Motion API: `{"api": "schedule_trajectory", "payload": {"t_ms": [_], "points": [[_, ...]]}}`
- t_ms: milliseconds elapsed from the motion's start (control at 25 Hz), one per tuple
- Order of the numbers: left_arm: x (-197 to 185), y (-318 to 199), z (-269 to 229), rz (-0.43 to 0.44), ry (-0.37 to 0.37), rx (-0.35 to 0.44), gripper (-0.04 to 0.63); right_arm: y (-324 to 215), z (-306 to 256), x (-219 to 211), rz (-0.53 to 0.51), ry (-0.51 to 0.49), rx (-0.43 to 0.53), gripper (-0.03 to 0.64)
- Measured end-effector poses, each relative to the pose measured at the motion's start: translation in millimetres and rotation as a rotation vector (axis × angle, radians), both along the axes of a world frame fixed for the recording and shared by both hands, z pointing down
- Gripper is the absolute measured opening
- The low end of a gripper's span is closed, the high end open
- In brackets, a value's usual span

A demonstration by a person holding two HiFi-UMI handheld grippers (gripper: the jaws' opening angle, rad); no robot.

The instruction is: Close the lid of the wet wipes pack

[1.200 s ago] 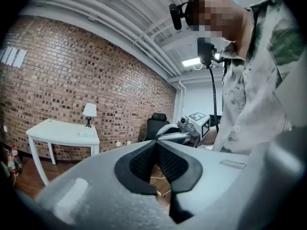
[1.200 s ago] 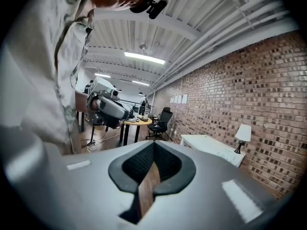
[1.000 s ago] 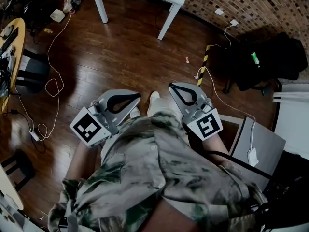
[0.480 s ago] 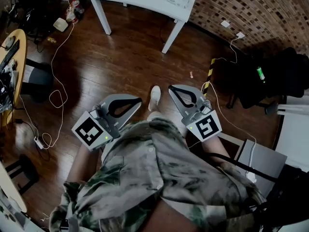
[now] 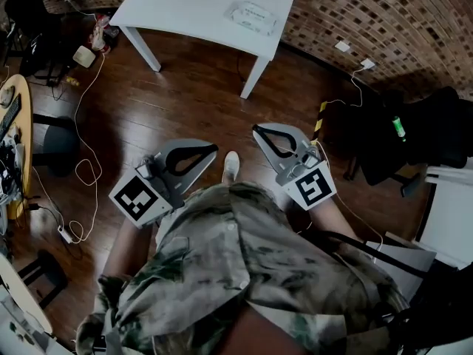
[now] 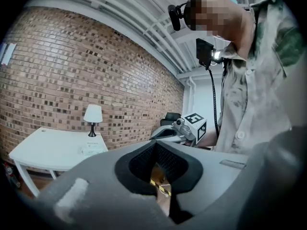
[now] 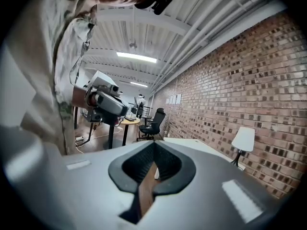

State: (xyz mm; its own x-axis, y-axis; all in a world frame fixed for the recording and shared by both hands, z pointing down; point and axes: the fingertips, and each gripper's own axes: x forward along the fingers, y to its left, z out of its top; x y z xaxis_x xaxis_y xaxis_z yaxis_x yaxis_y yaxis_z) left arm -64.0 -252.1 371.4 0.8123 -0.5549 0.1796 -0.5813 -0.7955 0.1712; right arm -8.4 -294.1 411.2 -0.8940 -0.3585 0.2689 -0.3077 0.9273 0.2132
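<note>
A person is standing on the wooden floor (image 5: 185, 87), holding both tools in front of the shirt, well apart from the white surface (image 5: 185, 6) by the brick wall (image 5: 384, 13). The left tongs (image 5: 213, 149) are pressing tip to tip with nothing between them. The right tongs (image 5: 256, 130) are doing the same, closed and empty. One shoe (image 5: 230, 165) is showing between the two tools. The pack (image 5: 251, 17) is lying flat on the surface near its far right corner, close to a small lamp (image 6: 92, 115). It is too small from here to tell how its lid is sitting. Neither tool is touching the pack or the surface.
</note>
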Motion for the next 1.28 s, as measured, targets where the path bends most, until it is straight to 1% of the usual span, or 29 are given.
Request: {"api": "schedule_trajectory", "payload": {"t_ms": [240, 360, 560, 720, 880, 1120, 1280], "points": [[21, -65, 2, -0.002, 0.0, 0.006, -0.002, -66, 2, 18, 0.008, -0.012, 0.002, 0.006], [28, -84, 5, 0.009, -0.006, -0.003, -0.002, -89, 1, 20, 0.0, -0.007, 0.019, 0.006], [32, -114, 6, 0.023, -0.012, -0.013, -0.002, -122, 9, 20, 0.007, -0.005, 0.014, 0.006], [28, -139, 14, 0.047, -0.012, -0.01, -0.002, -153, 24, 15, 0.03, 0.007, 0.014, 0.006], [26, -171, 17, 0.088, 0.005, 0.001, -0.002, -191, 41, 7, 0.052, 0.039, 0.023, 0.006], [12, -237, 17, 0.145, 0.01, 0.002, -0.002, -258, 67, -13, 0.093, 0.085, 0.015, 0.006], [3, -275, 19, 0.182, 0.0, 0.002, -0.002, -299, 93, -25, 0.096, 0.109, 0.02, 0.006]]}}
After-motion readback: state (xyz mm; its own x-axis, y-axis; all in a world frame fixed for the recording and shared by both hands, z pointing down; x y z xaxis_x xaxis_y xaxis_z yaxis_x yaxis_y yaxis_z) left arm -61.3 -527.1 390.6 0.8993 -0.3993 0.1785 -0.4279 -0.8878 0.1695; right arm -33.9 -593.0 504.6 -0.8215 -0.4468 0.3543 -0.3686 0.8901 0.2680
